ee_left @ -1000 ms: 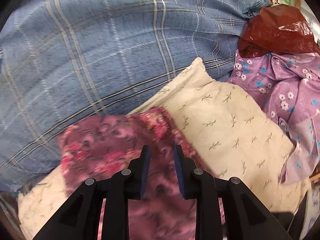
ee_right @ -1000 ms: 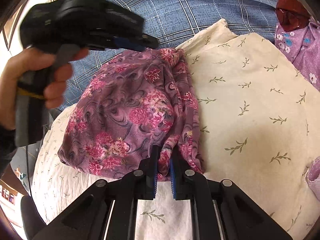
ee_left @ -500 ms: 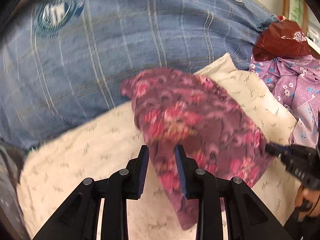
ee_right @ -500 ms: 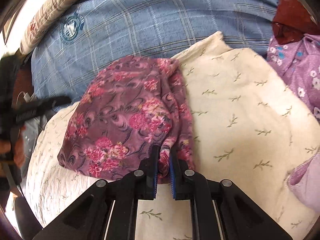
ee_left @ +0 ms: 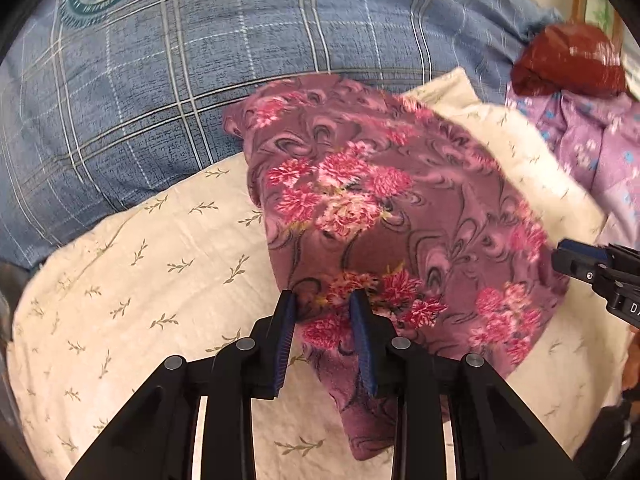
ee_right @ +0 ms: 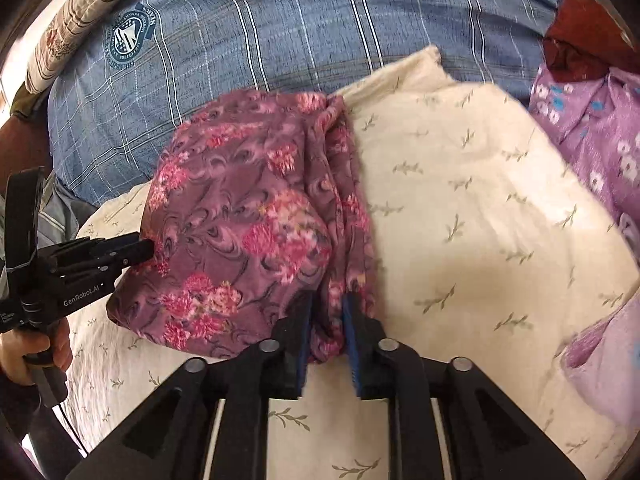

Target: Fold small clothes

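A small mauve garment with pink flowers (ee_left: 384, 216) lies folded on a cream pillow with a twig print (ee_left: 132, 280). My left gripper (ee_left: 323, 300) is open, its blue pads at the garment's near left corner with cloth between them. My right gripper (ee_right: 328, 304) is shut on the bunched near right edge of the garment (ee_right: 248, 220). The right gripper's tip shows in the left wrist view (ee_left: 576, 256) at the garment's right side. The left gripper shows in the right wrist view (ee_right: 136, 248) at the garment's left edge.
A blue plaid cover with a round crest (ee_right: 128, 36) lies behind the pillow (ee_right: 480, 208). A pile of lilac flowered clothes (ee_right: 592, 140) and a dark red bag (ee_left: 568, 60) lie at the right. A striped pillow (ee_right: 68, 28) is far left.
My left gripper has swung from above the garment round to its left side and come down to its near corner. My right gripper has kept its hold on the bunched edge.
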The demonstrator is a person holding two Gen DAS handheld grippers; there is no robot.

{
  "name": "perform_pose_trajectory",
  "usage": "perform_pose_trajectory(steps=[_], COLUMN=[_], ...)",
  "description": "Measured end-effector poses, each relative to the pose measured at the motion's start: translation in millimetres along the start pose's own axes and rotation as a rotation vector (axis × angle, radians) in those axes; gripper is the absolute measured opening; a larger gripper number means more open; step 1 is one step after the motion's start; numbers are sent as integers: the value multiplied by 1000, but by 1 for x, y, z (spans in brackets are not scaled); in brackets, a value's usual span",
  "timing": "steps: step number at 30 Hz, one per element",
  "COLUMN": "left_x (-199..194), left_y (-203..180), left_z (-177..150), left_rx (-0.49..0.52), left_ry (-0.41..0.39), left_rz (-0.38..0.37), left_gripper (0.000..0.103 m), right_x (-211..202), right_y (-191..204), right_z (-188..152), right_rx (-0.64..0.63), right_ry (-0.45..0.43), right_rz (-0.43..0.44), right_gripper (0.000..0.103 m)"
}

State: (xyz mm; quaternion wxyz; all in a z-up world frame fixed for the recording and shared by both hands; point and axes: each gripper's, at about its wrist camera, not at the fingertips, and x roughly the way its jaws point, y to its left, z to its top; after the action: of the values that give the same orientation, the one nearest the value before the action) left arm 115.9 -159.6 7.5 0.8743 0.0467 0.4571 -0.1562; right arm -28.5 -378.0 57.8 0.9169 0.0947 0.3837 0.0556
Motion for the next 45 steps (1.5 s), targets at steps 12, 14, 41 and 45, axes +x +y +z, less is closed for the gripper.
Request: perform_pose_trajectory(steps=[12, 14, 41, 45], left_x=[-12, -6, 14, 27], left_y=[9, 8, 2, -2], left_z=[23, 28, 31, 24], left_rx=[-34, -37, -40, -26], left_ry=[-53, -51, -64, -47], left_rz=[-42, -39, -25, -24], left_gripper=[27, 27, 29, 29], right_x=[34, 45, 59, 81], right_y=[14, 16, 35, 26], right_z=[81, 88, 83, 77], right_rx=[-28, -21, -140, -110], right_ry=[-35, -28, -58, -22], right_rz=[62, 71, -43, -67], right_gripper=[41, 40, 5, 4])
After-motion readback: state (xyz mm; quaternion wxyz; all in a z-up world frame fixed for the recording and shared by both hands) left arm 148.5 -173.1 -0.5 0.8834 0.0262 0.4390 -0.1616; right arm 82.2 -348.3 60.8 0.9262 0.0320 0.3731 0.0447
